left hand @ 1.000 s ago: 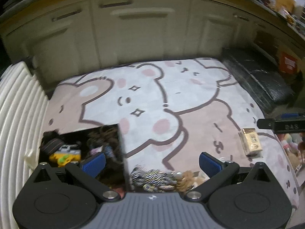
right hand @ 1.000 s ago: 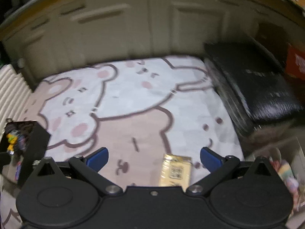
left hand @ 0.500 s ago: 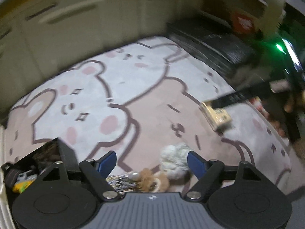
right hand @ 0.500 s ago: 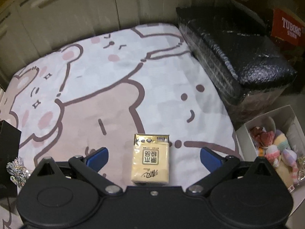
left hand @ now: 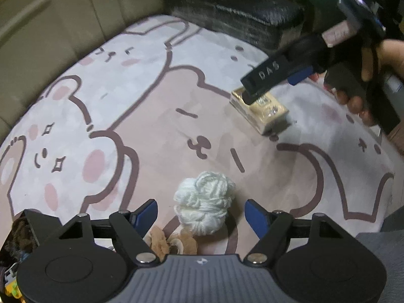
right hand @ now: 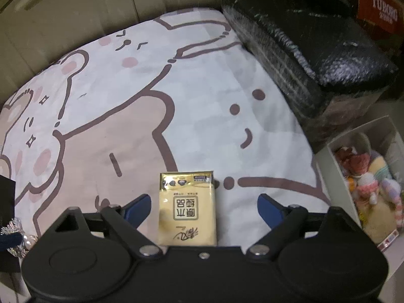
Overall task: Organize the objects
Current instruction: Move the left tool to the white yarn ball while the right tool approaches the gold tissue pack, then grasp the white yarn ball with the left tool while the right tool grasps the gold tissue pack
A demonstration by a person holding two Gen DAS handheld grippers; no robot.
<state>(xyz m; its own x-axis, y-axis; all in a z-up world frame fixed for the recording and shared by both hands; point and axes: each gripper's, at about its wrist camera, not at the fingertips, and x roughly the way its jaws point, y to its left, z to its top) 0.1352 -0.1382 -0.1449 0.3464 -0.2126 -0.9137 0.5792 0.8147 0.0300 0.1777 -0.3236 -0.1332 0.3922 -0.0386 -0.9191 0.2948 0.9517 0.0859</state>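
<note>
Your right tool (right hand: 204, 208) is wide open around the gold tissue pack (right hand: 187, 209) near the bear rug's (right hand: 202, 101) right edge, and your left tool (left hand: 201, 213), open too, frames the white yarn ball (left hand: 205, 208), so squeeze next.

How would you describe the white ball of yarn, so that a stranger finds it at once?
Look at the bear-print mat on the floor, at its near edge. Between the open fingers of the left claw lies the white yarn ball. It is soft, round and pale, unlike the brown plush toy beside it and the flat golden tissue pack farther off.
</note>
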